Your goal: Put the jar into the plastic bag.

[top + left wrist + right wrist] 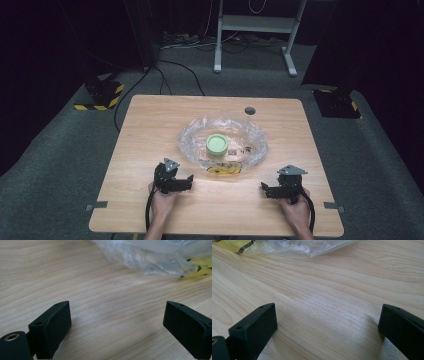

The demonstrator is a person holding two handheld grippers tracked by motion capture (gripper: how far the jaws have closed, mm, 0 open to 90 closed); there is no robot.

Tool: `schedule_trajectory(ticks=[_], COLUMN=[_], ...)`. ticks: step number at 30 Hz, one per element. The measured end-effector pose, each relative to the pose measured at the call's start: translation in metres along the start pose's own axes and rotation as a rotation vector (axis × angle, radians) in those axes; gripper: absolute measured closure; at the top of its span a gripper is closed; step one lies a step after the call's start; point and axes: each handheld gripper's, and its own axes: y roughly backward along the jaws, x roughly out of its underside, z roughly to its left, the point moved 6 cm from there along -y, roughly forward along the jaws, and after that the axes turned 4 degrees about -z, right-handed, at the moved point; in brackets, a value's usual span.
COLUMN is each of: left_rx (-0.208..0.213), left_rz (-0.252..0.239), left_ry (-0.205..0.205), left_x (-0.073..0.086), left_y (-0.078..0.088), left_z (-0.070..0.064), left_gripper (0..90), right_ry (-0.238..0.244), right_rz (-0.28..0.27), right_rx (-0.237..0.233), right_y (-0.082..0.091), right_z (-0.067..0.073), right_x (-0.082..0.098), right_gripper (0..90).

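Note:
A crumpled clear plastic bag [223, 141] lies on the middle of the wooden table [150, 125], with a round green lid or tub [217, 144] in its centre and a yellow printed patch [225, 170] at its near edge. My left gripper [189, 181] rests low on the table, near left of the bag, open and holding nothing. My right gripper [263, 189] sits near right of the bag, also open and holding nothing. The bag's edge [150, 257] shows ahead of the left gripper's jaws, and the bag's corner [287, 247] shows beyond the right gripper's jaws.
A dark round hole [250, 110] sits in the table near its far edge. Beyond the table stand a white desk frame [255, 30], floor cables [150, 80] and black stands with yellow-black striped bases [100, 95]. Grey carpet surrounds the table.

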Motion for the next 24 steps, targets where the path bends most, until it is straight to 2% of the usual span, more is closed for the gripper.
schedule_trajectory(ticks=[6, 8, 11, 17, 19, 24], left_rx=[-0.01, -0.012, -0.02, -0.031, -0.046, -0.044], left_rz=[-0.005, 0.005, -0.009, 0.002, 0.009, 0.01], left_ry=[0.004, -0.014, -0.012, -0.045, -0.081, -0.079], left_x=[-0.0004, 0.0006, 0.001, 0.0033, 0.0055, 0.0055], left_y=[0.0003, 0.0006, -0.0012, -0.0024, -0.0034, -0.0034], left_z=[0.0014, 0.002, 0.0, -0.0013, -0.0025, -0.0024], left_gripper=[8.2, 8.0, 7.7, 6.9, 6.7, 6.2], right_ry=[0.0, 0.0, 0.0, 0.0, 0.0, 0.001], right_rz=[0.0, 0.0, 0.0, 0.0, 0.0, -0.001], right_rx=[0.0, 0.0, 0.0, 0.0, 0.0, 0.0], right_y=[0.0, 0.0, 0.0, 0.0, 0.0, -0.0001], right_z=[0.0, 0.0, 0.0, 0.0, 0.0, -0.0001], right_x=[0.0, 0.0, 0.0, 0.0, 0.0, 0.0], right_gripper=[1.8, 1.8, 1.8, 1.8, 1.8, 1.8])
